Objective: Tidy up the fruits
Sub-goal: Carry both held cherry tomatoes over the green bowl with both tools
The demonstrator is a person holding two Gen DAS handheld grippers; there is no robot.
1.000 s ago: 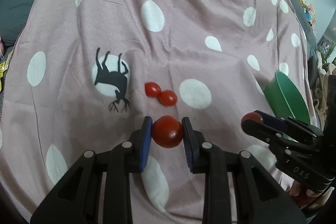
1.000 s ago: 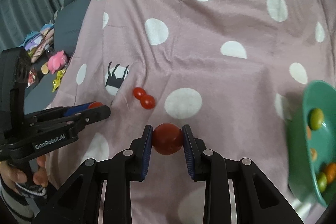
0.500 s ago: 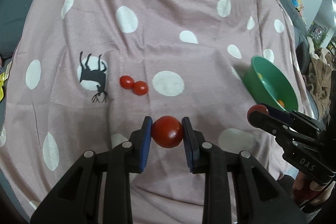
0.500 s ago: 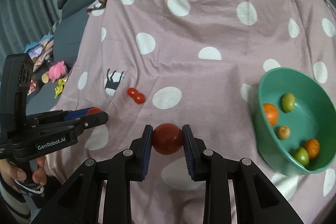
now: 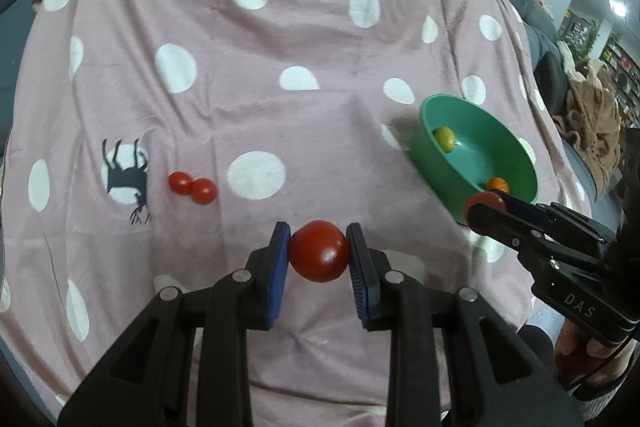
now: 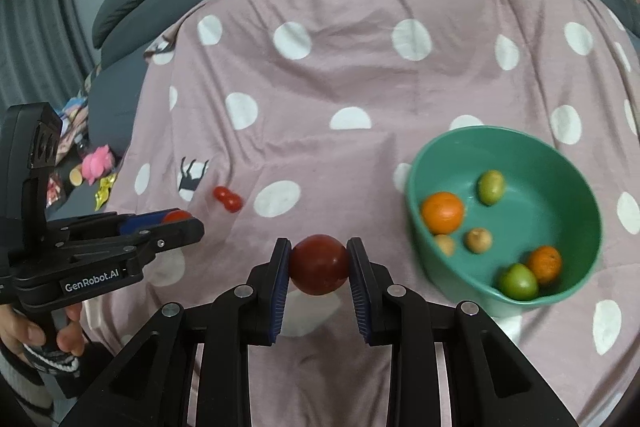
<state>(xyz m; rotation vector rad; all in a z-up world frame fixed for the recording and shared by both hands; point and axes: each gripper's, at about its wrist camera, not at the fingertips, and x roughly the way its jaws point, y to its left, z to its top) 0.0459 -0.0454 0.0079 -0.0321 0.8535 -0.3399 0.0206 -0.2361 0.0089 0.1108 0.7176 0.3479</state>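
left gripper: jaws clamped on red tomato, lifted clear for carrying | right gripper: jaws clamped on second tomato | green bowl at 3 o'clock, likely drop target | two small tomatoes on blanket, 10 o'clock

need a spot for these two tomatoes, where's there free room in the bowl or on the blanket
In the green bowl, the floor's far right part is bare; fruit crowds its left and near side, from the orange round to the green fruit. On the blanket, the stretch between the two small tomatoes and the bowl is free.
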